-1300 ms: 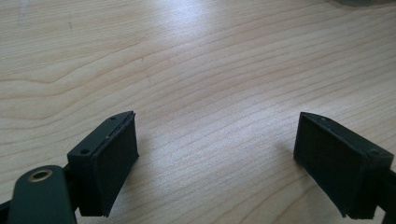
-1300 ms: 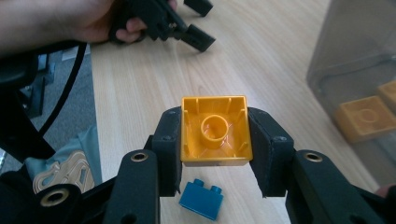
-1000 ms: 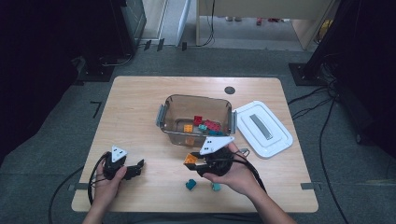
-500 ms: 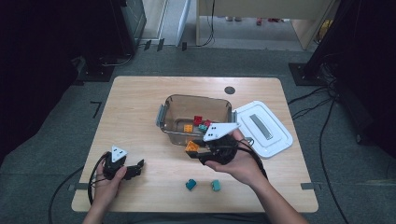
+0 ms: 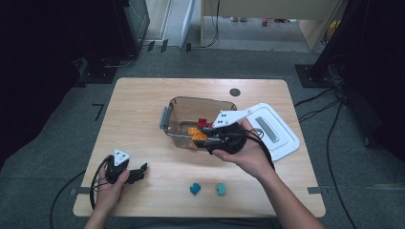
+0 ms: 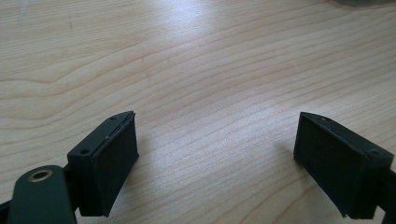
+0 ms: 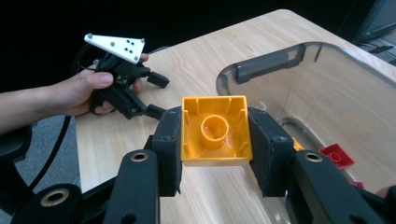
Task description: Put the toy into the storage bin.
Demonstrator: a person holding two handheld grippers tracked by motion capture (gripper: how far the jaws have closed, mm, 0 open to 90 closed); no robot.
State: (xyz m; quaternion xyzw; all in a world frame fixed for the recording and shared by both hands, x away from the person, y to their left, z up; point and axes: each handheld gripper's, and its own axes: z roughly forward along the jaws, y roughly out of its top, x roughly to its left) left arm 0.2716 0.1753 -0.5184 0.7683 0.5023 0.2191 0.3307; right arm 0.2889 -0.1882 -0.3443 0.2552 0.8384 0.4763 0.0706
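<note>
Risen from desk [image 5: 143,105] to box rim [image 5: 200,100], right tool [image 5: 206,137] clamped on yellow block [image 7: 215,130]; two teal blocks [image 5: 195,189] left; left tool [image 5: 141,171] apart, idle.

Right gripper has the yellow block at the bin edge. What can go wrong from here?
1. The right gripper pinches the yellow block by two side walls only; it may slip and drop outside the clear bin, since it sits near the near rim.
2. The jaws could knock that rim and shove the bin.
3. Two teal blocks lie below the forearm; it may sweep them.
</note>
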